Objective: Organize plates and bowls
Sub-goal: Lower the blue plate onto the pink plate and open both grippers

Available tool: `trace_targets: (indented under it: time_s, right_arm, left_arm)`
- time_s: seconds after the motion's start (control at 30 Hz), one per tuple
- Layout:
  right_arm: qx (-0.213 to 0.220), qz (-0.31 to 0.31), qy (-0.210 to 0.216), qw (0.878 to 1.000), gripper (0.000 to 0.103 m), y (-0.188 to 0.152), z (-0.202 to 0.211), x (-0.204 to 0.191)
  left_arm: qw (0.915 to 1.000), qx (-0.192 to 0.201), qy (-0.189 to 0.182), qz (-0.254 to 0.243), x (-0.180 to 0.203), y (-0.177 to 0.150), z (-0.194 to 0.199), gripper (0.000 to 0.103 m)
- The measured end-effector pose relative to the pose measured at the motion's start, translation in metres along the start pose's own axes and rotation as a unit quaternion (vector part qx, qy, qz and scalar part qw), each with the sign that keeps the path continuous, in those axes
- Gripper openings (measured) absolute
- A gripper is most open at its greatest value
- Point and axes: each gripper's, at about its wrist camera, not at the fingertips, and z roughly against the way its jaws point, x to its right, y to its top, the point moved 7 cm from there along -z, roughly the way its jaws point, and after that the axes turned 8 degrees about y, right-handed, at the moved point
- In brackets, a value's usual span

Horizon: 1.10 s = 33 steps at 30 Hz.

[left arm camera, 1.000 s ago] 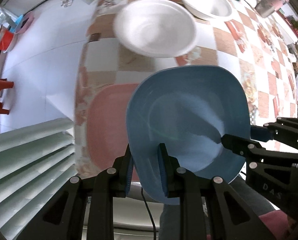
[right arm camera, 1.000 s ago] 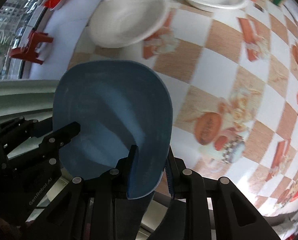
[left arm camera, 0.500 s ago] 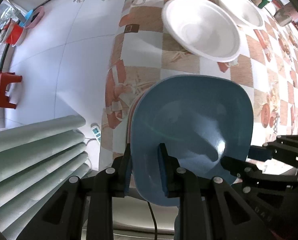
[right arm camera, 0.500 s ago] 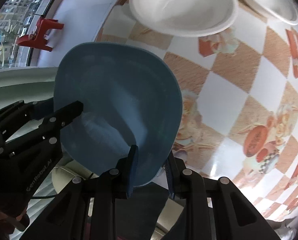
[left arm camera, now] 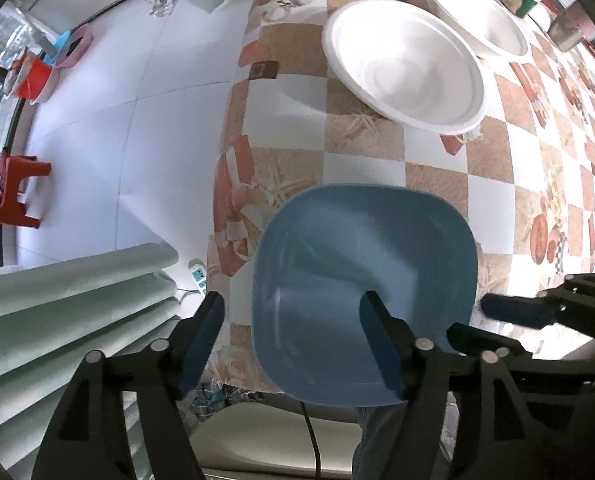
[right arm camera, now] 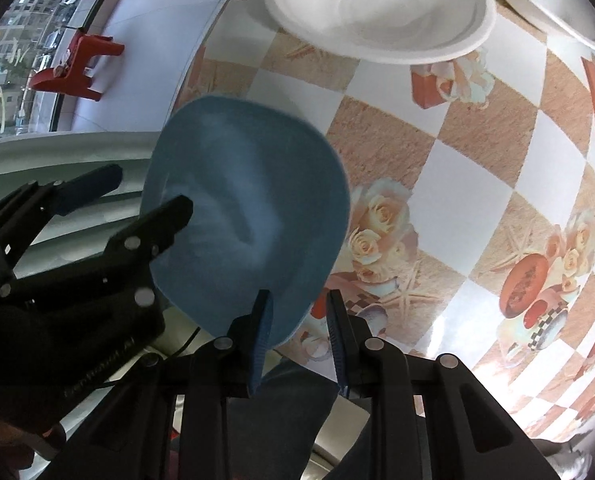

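A blue plate [right arm camera: 249, 220] is seen at the edge of the checkered bench [right arm camera: 477, 184], its near rim between the narrowly parted fingers of the right claw [right arm camera: 299, 336]. The left claw [right arm camera: 137, 196] is spread wide at the plate's left rim. A white bowl [right arm camera: 377, 8] lies beyond the plate.

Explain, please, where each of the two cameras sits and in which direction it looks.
Left wrist: on the left gripper, looking down along its wide-open jaws at the blue plate and white bowl; the right gripper shows at lower right.
Right wrist: on the right gripper, jaws slightly parted around the plate's near edge; the left gripper shows at left.
Shared: the plate, the bowl, the checkered tablecloth.
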Motion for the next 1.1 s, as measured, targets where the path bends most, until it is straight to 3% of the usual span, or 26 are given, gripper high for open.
trace_targets:
  time_s: [0.03, 0.1, 0.17, 0.27, 0.33, 0.37, 0.4, 0.67, 0.87, 1.1]
  right_arm:
    - [0.003, -0.001, -0.002, 1.0, 0.032, -0.002, 0.003, 0.004]
    - [0.011, -0.009, -0.01, 1.0, 0.053, -0.005, -0.003, 0.005]
    - [0.022, -0.017, -0.015, 1.0, 0.061, -0.01, 0.003, 0.016]
    - [0.035, -0.035, -0.013, 0.999, 0.064, -0.027, 0.02, 0.038]
    - [0.044, -0.049, -0.016, 0.998, 0.07, -0.036, 0.026, 0.048]
    - [0.049, -0.057, -0.017, 0.997, 0.088, -0.042, 0.03, 0.055]
    - [0.054, -0.064, -0.018, 0.996, 0.093, -0.047, 0.032, 0.059]
    - [0.08, -0.139, -0.027, 0.987, 0.093, -0.097, 0.056, 0.108]
    - [0.09, -0.188, -0.02, 0.978, 0.093, -0.122, 0.072, 0.136]
    - [0.101, -0.192, -0.03, 0.976, 0.093, -0.129, 0.096, 0.148]
  left_arm:
    - [1.0, 0.004, 0.0, 0.005, -0.001, 0.001, 0.002, 0.077]
    - [0.9996, 0.011, -0.013, 0.024, -0.004, 0.003, 0.007, 0.084]
    - [0.998, 0.015, -0.038, 0.048, -0.004, 0.006, 0.013, 0.087]
    - [0.9965, 0.007, -0.06, 0.057, 0.001, 0.011, 0.017, 0.089]
    - [0.9961, -0.001, -0.069, 0.055, 0.007, 0.014, 0.018, 0.099]
    - [0.9959, -0.003, -0.073, 0.054, 0.01, 0.016, 0.018, 0.103]
    - [0.9957, -0.002, -0.077, 0.051, 0.014, 0.018, 0.02, 0.103]
    - [0.9931, -0.001, -0.117, -0.002, 0.053, 0.025, 0.039, 0.103]
    - [0.9937, 0.012, -0.106, -0.036, 0.071, 0.034, 0.051, 0.103]
    - [0.9953, 0.021, -0.092, -0.02, 0.063, 0.054, 0.056, 0.103]
